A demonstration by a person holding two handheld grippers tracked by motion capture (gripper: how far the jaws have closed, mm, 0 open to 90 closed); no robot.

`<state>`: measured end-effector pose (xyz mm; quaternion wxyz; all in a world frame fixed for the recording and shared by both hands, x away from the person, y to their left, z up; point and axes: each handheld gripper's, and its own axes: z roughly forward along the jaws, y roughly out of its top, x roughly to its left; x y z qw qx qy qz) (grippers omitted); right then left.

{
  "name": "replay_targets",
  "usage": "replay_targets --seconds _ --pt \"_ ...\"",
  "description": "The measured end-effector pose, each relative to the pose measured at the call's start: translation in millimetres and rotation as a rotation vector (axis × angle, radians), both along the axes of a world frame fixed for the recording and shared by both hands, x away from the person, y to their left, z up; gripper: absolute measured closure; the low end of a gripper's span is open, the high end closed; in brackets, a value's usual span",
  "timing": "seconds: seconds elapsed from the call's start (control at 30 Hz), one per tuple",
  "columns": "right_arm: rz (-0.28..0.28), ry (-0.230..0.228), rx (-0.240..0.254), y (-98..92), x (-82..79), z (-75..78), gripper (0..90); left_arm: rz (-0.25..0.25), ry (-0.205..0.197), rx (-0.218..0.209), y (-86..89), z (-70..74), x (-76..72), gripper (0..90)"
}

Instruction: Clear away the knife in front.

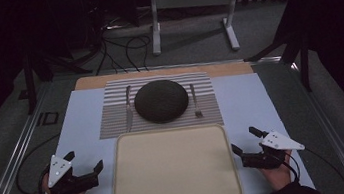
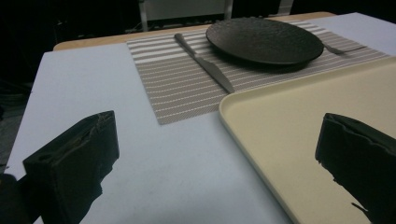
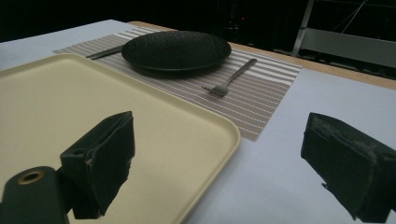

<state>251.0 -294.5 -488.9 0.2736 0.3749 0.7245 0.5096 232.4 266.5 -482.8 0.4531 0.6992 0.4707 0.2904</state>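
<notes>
A dark round plate (image 1: 161, 101) sits on a striped placemat (image 1: 112, 120), with a knife (image 1: 128, 108) to its left and a fork (image 1: 194, 100) to its right. In front of them lies a bare cream tray (image 1: 173, 170). My left gripper (image 1: 85, 160) rests open beside the tray's left edge, held by a hand. At the tray's right edge my right gripper (image 1: 243, 139) is open too. In the left gripper view the gripper (image 2: 217, 149) has wide jaws over the tray's corner (image 2: 299, 121). In the right gripper view the gripper (image 3: 219, 154) holds nothing; plate (image 3: 176, 49) and fork (image 3: 232, 78) lie beyond.
A pale blue sheet (image 1: 77, 119) covers the table, and a wooden strip (image 1: 87, 82) shows at the far edge. Beyond it a grey metal stand (image 1: 188, 4) and black cables (image 1: 123, 48) are on the floor. Metal rails run along both sides of the table.
</notes>
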Motion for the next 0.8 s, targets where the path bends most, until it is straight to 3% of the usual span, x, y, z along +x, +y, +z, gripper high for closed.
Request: replay_targets --seconds 0.1,0.4,0.8 --pt "0.0 -0.005 0.0 0.0 -0.3 0.2 9.7 0.002 -0.002 0.011 -1.0 -0.1 -1.5 0.1" --pt "-0.007 -0.003 0.001 2.2 1.1 -1.1 9.6 0.025 0.016 -0.026 0.9 2.1 -0.6 0.1" --pt "-0.011 0.0 -0.002 2.7 1.6 -2.1 9.7 0.027 0.044 0.008 -14.2 9.9 16.9 0.1"
